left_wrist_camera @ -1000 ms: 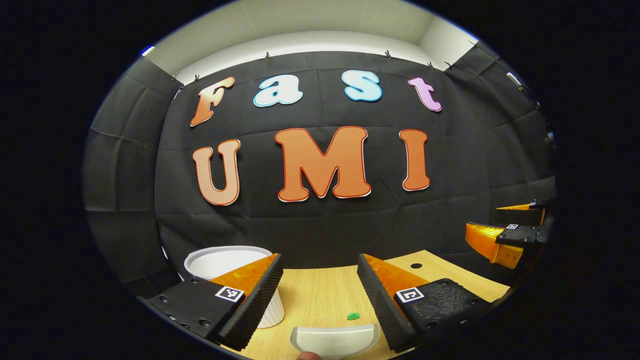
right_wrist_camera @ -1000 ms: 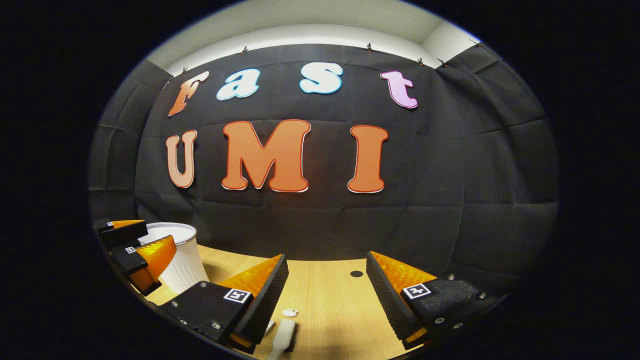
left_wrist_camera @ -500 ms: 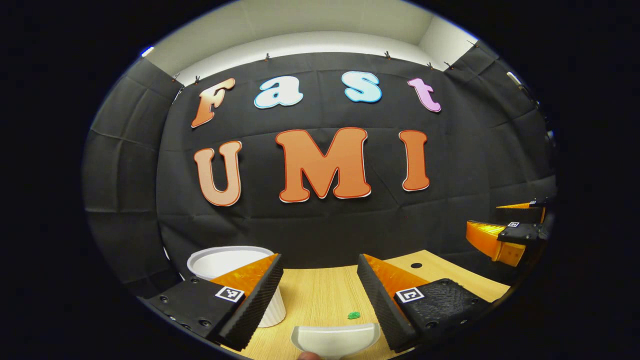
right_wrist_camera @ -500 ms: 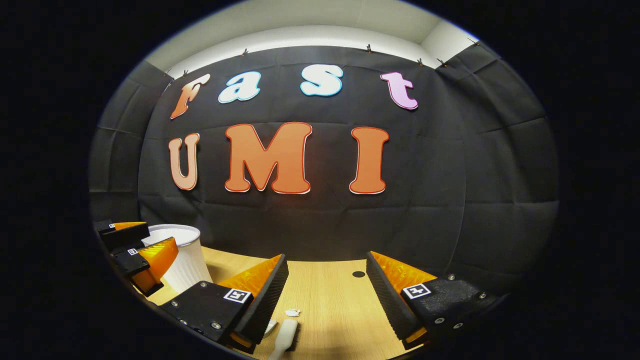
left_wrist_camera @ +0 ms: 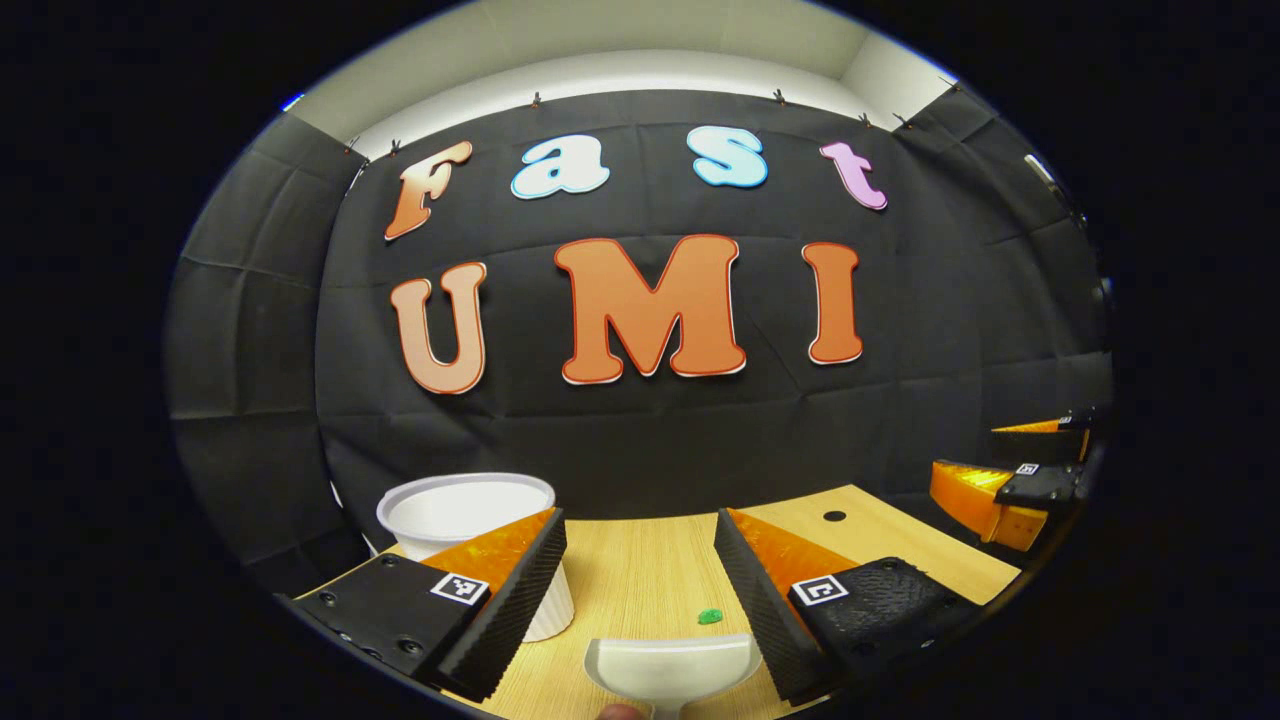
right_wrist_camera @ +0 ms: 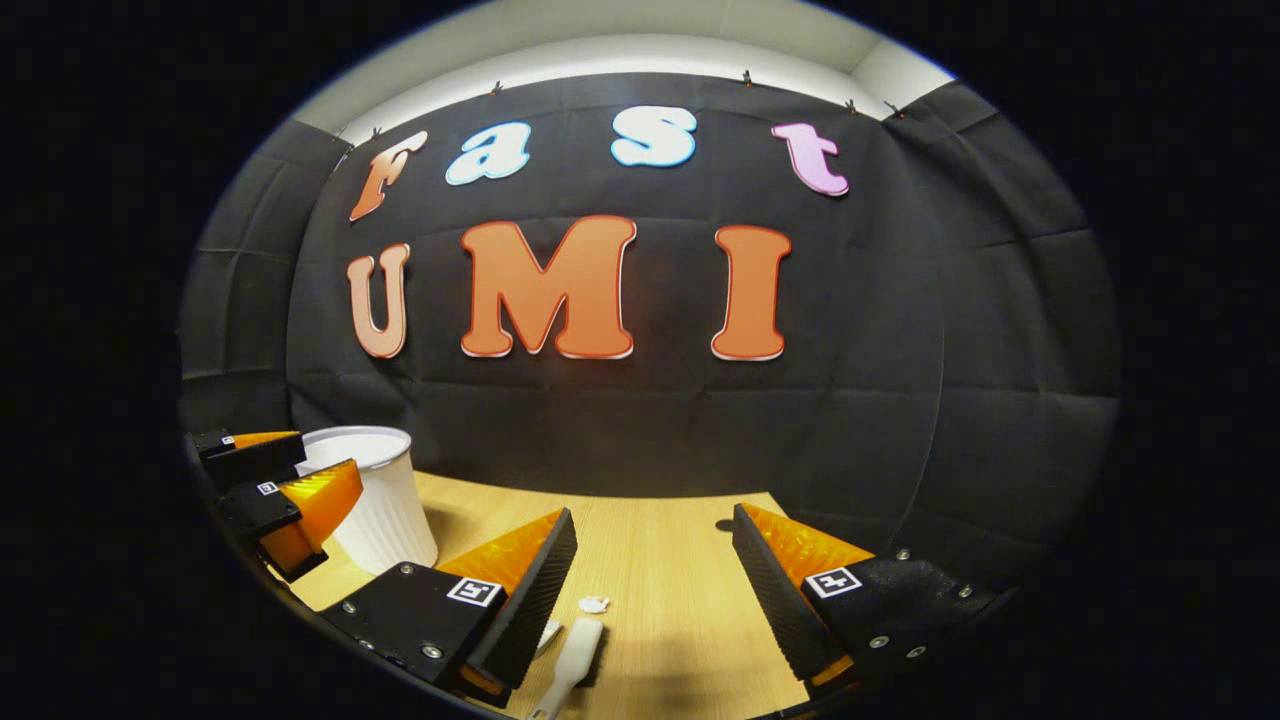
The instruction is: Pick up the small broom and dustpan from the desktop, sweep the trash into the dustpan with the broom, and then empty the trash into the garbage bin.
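Note:
In the left gripper view my left gripper [left_wrist_camera: 640, 550] stands open above the wooden desktop [left_wrist_camera: 630, 580]. Just below its fingers lies the white dustpan [left_wrist_camera: 670, 670], with a small green scrap [left_wrist_camera: 710, 616] beyond it. The white ribbed garbage bin [left_wrist_camera: 465, 515] stands at the left, partly behind the left finger. In the right gripper view my right gripper [right_wrist_camera: 655, 550] is open, and the white small broom [right_wrist_camera: 570, 665] lies on the desktop below its left finger, next to a white paper scrap [right_wrist_camera: 594, 604]. The left gripper [right_wrist_camera: 275, 490] shows at the left by the bin [right_wrist_camera: 375, 500].
The right gripper [left_wrist_camera: 1020, 475] shows at the right edge of the left gripper view. A dark round hole [left_wrist_camera: 834, 516] sits in the desktop near its back edge. The black cloth wall rises right behind the desktop.
Both views have tilted slightly downward, so more of the desktop, the dustpan and the broom shows. Both grippers stay open with nothing in them.

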A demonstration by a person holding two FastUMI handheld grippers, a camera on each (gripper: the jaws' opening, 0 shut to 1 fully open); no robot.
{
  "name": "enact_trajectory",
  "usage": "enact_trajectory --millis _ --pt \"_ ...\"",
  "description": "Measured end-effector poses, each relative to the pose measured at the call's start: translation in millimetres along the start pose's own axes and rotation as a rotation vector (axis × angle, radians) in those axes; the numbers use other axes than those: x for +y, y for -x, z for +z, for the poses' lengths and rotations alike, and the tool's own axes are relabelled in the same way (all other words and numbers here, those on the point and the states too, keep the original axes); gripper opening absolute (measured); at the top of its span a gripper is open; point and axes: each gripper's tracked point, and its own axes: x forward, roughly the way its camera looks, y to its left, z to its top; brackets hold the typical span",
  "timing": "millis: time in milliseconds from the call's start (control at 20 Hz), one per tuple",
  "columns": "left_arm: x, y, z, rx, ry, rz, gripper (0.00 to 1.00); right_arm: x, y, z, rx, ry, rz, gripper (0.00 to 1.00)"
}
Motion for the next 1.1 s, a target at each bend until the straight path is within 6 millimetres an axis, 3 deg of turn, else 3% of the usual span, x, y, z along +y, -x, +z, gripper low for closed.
enact_trajectory --millis 450,650,800,950,1100 --pt "7.1 -1.8 -82.2 0.233 0.017 -0.066 0.94 59.7 -0.9 -114.0 0.384 0.0 0.101 0.94" --pt "5.9 -4.1 -133.1 0.4 0.043 -0.093 0.95 80.7 4.1 -176.1 0.575 0.016 0.128 0.95" --pt "2.8 4.4 -178.1 0.542 0.071 -0.128 0.95 87.6 0.3 -198.1 0.678 0.031 0.131 0.95" --pt "-1.1 26.1 -224.3 0.719 0.086 -0.162 0.96 96.3 1.4 -224.1 0.775 0.021 0.129 0.95" --pt "-5.7 35.2 -232.7 0.87 0.107 -0.178 0.96 101.7 4.3 -247.5 0.869 0.009 0.136 0.96"
